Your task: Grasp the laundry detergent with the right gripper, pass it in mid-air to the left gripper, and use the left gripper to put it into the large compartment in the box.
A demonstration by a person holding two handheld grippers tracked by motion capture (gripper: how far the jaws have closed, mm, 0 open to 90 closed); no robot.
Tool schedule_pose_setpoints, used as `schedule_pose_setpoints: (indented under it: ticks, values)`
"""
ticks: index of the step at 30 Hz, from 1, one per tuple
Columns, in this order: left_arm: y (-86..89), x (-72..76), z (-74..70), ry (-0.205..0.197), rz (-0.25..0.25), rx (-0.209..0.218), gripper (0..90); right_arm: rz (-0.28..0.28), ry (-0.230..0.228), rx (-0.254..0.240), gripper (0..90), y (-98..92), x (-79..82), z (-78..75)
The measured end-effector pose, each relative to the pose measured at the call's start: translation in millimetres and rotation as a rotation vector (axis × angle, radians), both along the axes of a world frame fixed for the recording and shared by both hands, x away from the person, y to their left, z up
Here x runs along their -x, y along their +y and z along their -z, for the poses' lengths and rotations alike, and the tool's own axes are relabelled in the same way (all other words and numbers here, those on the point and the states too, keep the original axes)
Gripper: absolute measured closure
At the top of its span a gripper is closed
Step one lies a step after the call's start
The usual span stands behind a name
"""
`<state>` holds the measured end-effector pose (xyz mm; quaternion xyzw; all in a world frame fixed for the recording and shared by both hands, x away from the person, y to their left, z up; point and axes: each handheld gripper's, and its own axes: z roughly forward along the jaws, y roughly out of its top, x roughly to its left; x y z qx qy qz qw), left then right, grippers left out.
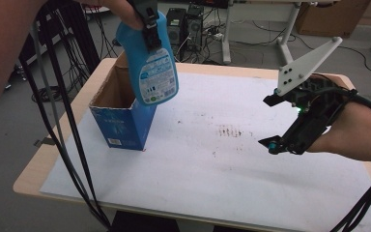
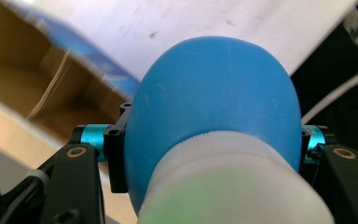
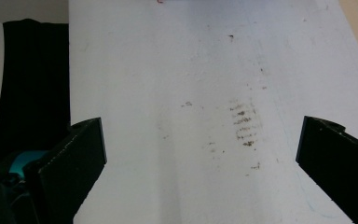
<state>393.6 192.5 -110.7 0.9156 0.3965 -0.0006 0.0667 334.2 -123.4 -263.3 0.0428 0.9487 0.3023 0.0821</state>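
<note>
The left gripper [image 1: 150, 29] clamps the blue bottle [image 1: 150, 63] by its neck, hanging it above the open box [image 1: 121, 118] near the table's far left corner — ready to lower in — while the right gripper [image 1: 270, 121] waits wide open, empty.

1. the left gripper [image 1: 147, 19] runs off the top edge of the high view, so the hand on it is mostly lost.
2. the blue bottle [image 1: 152, 63] covers the near right corner of the cardboard box [image 1: 118, 113]; the box's floor can't be seen.
3. in the left gripper view the bottle [image 2: 214, 116] hides the pads beside it, its white cap [image 2: 233, 186] is blurred and cut off below, and the box [image 2: 42, 74] left of it is smeared.
4. the bottle's label print is too small to read.
</note>
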Motion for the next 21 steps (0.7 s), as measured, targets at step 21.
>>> schedule_pose_setpoints:
  ticks: [21]
  values:
    - [64.1, -30.7, 11.1, -0.028, -0.561, -0.078, 38.1, -0.011, 0.017, 0.035, 0.6, 7.7, -8.7, 5.9]
